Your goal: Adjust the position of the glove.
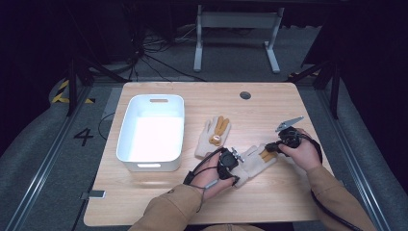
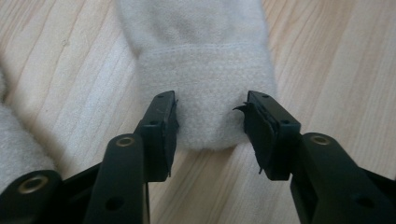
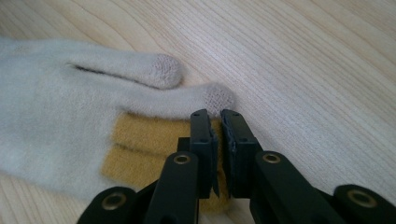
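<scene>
A cream glove with mustard fingers lies flat on the wooden table, in front of the person. My left gripper is at its cuff. In the left gripper view the ribbed cuff lies between the two jaws, and my left gripper is open, its pads apart from the fabric. My right gripper is at the finger end. In the right gripper view my right gripper has its jaws pinched nearly together on a mustard fingertip of the glove.
A second cream glove lies palm up just beyond the first. A white plastic bin stands at the left of the table. A round cable hole is near the far edge.
</scene>
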`<state>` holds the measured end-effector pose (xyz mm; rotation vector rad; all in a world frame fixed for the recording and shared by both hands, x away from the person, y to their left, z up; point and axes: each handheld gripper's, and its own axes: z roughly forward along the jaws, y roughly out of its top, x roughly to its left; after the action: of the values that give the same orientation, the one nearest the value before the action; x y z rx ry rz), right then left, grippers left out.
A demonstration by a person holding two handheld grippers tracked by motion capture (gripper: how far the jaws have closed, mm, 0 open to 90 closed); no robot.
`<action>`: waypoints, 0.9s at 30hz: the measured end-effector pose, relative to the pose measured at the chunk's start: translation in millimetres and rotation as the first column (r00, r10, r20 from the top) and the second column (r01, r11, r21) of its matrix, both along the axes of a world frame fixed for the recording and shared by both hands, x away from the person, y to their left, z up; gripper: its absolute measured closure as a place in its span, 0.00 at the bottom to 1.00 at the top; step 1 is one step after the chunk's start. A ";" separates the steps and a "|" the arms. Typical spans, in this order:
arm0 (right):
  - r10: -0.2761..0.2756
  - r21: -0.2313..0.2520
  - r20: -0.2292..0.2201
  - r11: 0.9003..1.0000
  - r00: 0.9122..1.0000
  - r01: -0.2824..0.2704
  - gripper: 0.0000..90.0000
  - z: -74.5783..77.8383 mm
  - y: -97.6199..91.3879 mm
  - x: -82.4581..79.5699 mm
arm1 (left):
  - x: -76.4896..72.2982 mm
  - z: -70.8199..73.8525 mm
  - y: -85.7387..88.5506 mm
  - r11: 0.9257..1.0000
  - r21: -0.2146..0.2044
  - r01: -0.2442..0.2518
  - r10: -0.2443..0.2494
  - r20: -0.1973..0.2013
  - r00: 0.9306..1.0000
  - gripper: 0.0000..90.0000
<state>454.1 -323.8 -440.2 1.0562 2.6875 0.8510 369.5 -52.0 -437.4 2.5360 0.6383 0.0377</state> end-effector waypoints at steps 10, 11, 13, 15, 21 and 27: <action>0.005 -0.002 0.013 1.000 1.000 -0.005 0.94 -0.1 -0.1 -1.5 | -0.2 0.6 0.2 1.000 0.026 0.000 -0.001 0.034 0.999 0.92; 0.003 -0.006 0.018 1.000 1.000 -0.003 0.95 1.4 0.1 -2.8 | 1.7 2.2 1.9 1.000 0.018 0.006 -0.006 0.026 1.000 0.93; 0.003 -0.003 0.030 1.000 1.000 -0.003 0.97 4.3 0.2 -4.9 | 3.4 5.2 4.6 1.000 0.015 0.009 -0.009 0.016 1.000 0.93; 0.004 0.001 0.032 1.000 0.999 -0.004 0.97 5.9 0.0 -5.9 | 3.8 8.7 7.0 1.000 0.007 0.002 -0.002 0.024 1.000 0.93; 0.002 0.040 0.081 0.999 0.997 -0.006 0.98 25.9 -1.6 -19.0 | 2.8 25.0 17.3 1.000 0.001 0.019 -0.019 0.048 0.999 0.93; 0.008 0.069 0.122 0.997 0.992 -0.017 0.98 42.8 -0.2 -45.1 | 2.0 35.8 34.6 0.996 0.005 0.087 -0.087 0.082 0.993 0.92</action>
<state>409.0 -324.0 -397.4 0.9681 2.5835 0.9856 371.5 -17.4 -401.6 2.5465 0.4956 0.1119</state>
